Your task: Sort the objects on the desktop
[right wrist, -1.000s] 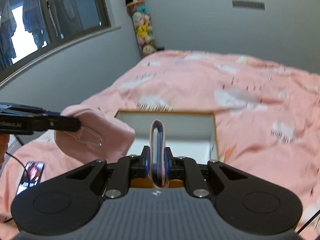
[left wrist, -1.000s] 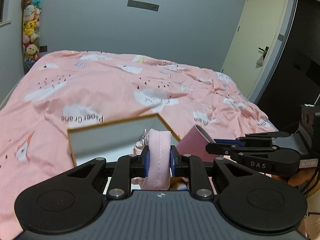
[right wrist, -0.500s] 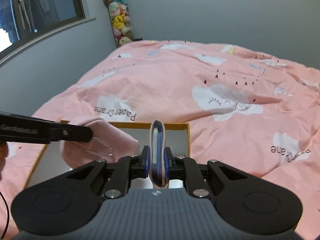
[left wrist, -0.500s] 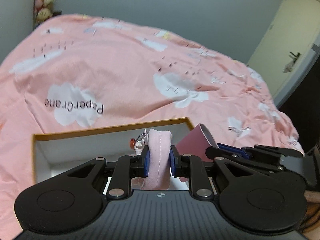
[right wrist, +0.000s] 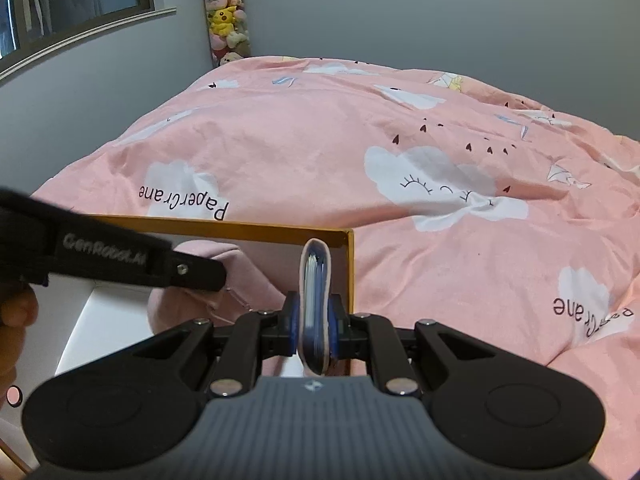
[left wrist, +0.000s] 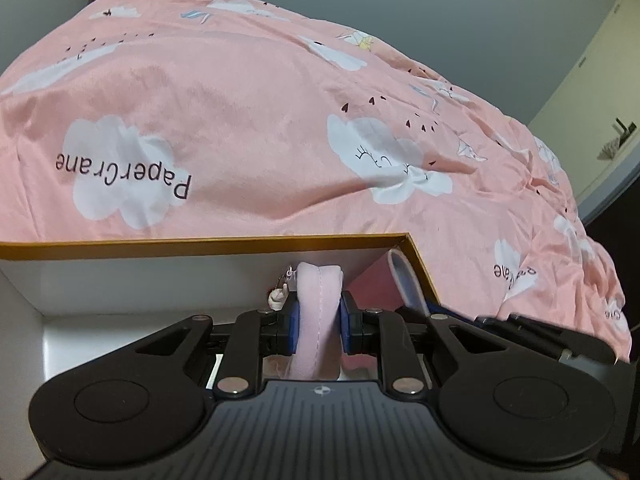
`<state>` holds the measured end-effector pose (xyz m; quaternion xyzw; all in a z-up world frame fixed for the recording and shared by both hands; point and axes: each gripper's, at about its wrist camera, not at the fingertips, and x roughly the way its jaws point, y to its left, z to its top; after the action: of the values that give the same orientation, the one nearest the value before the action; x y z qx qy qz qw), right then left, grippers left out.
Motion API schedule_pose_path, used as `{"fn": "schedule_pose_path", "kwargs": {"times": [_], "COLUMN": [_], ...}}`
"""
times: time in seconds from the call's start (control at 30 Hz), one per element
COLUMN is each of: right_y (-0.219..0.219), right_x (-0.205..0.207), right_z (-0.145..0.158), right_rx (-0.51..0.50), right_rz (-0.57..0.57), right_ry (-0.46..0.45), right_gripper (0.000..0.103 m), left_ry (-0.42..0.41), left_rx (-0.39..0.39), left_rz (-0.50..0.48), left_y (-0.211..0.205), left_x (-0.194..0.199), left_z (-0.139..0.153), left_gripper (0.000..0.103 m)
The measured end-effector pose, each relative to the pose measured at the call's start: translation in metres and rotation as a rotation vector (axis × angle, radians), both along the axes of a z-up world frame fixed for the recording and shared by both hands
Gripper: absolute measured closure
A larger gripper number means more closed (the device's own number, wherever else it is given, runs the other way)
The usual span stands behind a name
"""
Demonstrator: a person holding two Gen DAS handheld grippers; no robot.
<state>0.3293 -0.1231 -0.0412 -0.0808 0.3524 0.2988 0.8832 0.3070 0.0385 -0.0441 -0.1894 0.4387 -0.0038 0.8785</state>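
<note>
So the main container here is a white box (left wrist: 120, 280) with an orange-brown rim, sitting on the pink cloud-print duvet (left wrist: 248, 120). Inside it there's a soft pink pouch (left wrist: 318, 312) with a little charm (left wrist: 278, 298) dangling off its zipper end, and just to the pouch's right, against the box's right wall, a pink booklet-like thing with blue inside (left wrist: 402, 280).

Both items are only partly visible. The pouch's lower half disappears behind the left gripper (left wrist: 319, 326) body, and I can't tell whether it's resting on the box floor or hanging just above it. From the right wrist view the pouch (right wrist: 256, 280) shows up as a rounded pink lump in the box (right wrist: 96, 316), half covered by the left gripper's black arm (right wrist: 120, 260). The booklet is seen edge-on there (right wrist: 316, 292), so what it actually is stays hard to say; looks like a stack of blue pages in a pink cover. The box's near side is cut off by the frame.

Left gripper: narrow gap, blue pads clamped on both sides of the pouch's stitched edge. Right gripper (right wrist: 315, 328): also nearly closed, pinching the booklet between its pads, just inside the box's right wall.

Stuffed toys (right wrist: 226, 20) are stacked in the far corner behind the box.
</note>
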Motion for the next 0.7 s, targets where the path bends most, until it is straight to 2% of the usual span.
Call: {"fn": "schedule_pose_path", "kwargs": {"times": [0.2, 0.33, 0.4, 0.47, 0.6, 0.7], "right_y": [0.004, -0.002, -0.009, -0.014, -0.023, -0.029], "right_x": [-0.003, -0.008, -0.015, -0.021, -0.025, -0.028], "right_z": [-0.010, -0.003, 0.007, 0.015, 0.021, 0.015], "right_rx": [-0.026, -0.016, 0.001, 0.017, 0.076, 0.078], "right_rz": [0.016, 0.012, 0.014, 0.020, 0.051, 0.033], "right_ry": [-0.044, -0.058, -0.088, -0.099, -0.021, 0.006], "right_gripper": [0.087, 0.083, 0.074, 0.071, 0.071, 0.071], "left_ry": [-0.009, -0.009, -0.013, -0.025, -0.046, -0.014], "left_rx": [0.013, 0.029, 0.041, 0.049, 0.074, 0.004], "left_rz": [0.030, 0.046, 0.048, 0.046, 0.018, -0.001], "left_y": [-0.013, -0.018, -0.021, -0.026, -0.039, -0.037], "left_x": [0.007, 0.010, 0.011, 0.010, 0.007, 0.008], "left_z": [-0.004, -0.004, -0.003, -0.001, -0.001, -0.006], "left_gripper": [0.081, 0.081, 0.082, 0.082, 0.082, 0.080]}}
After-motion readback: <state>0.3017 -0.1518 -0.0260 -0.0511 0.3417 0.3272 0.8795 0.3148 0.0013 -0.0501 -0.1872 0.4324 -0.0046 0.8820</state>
